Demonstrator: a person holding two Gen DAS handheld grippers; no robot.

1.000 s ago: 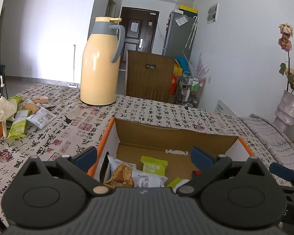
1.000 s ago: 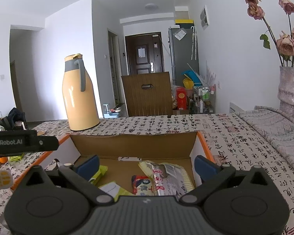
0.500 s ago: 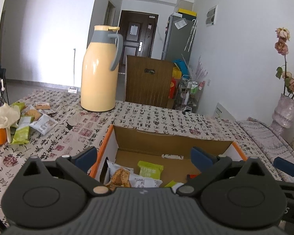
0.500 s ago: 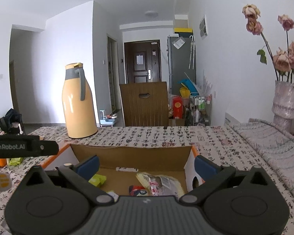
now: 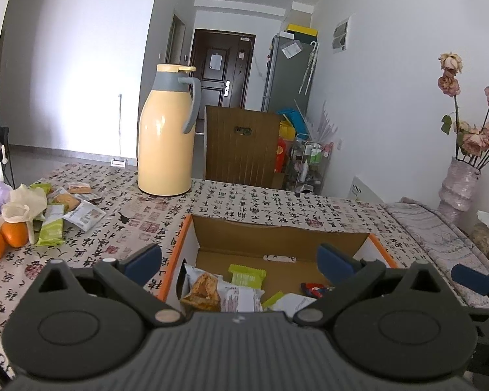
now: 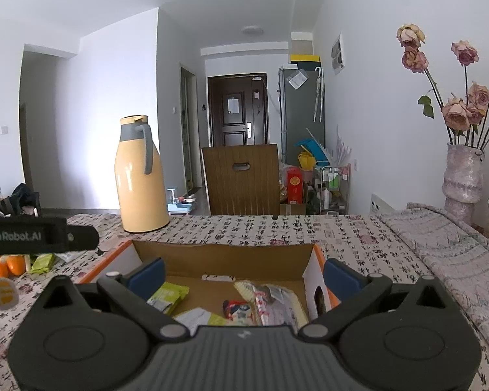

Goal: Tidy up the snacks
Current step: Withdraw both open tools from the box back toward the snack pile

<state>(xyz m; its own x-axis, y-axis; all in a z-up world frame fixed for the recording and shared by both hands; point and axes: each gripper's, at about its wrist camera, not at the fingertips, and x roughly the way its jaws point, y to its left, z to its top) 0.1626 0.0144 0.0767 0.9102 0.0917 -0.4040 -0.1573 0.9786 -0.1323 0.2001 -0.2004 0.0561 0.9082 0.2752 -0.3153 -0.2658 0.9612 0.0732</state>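
Observation:
An open cardboard box (image 5: 277,231) with orange edges sits on the table and holds several snack packets, among them a green one (image 5: 247,273) and a biscuit packet (image 5: 202,290). The box also shows in the right wrist view (image 6: 218,257) with a clear striped packet (image 6: 270,299). My left gripper (image 5: 239,260) is open and empty above the box's near side. My right gripper (image 6: 244,275) is open and empty over the box. More loose snack packets (image 5: 68,208) lie on the table at the far left.
A tall yellow thermos (image 5: 166,133) stands behind the box. Oranges (image 5: 3,238) and a white bag (image 5: 22,205) lie at the left edge. A vase of dried roses (image 6: 463,176) stands at the right. A wooden chair back (image 5: 241,150) is beyond the table.
Both grippers have drawn back and risen from the box, so it looks smaller and lower in both views. Both stay open and empty.

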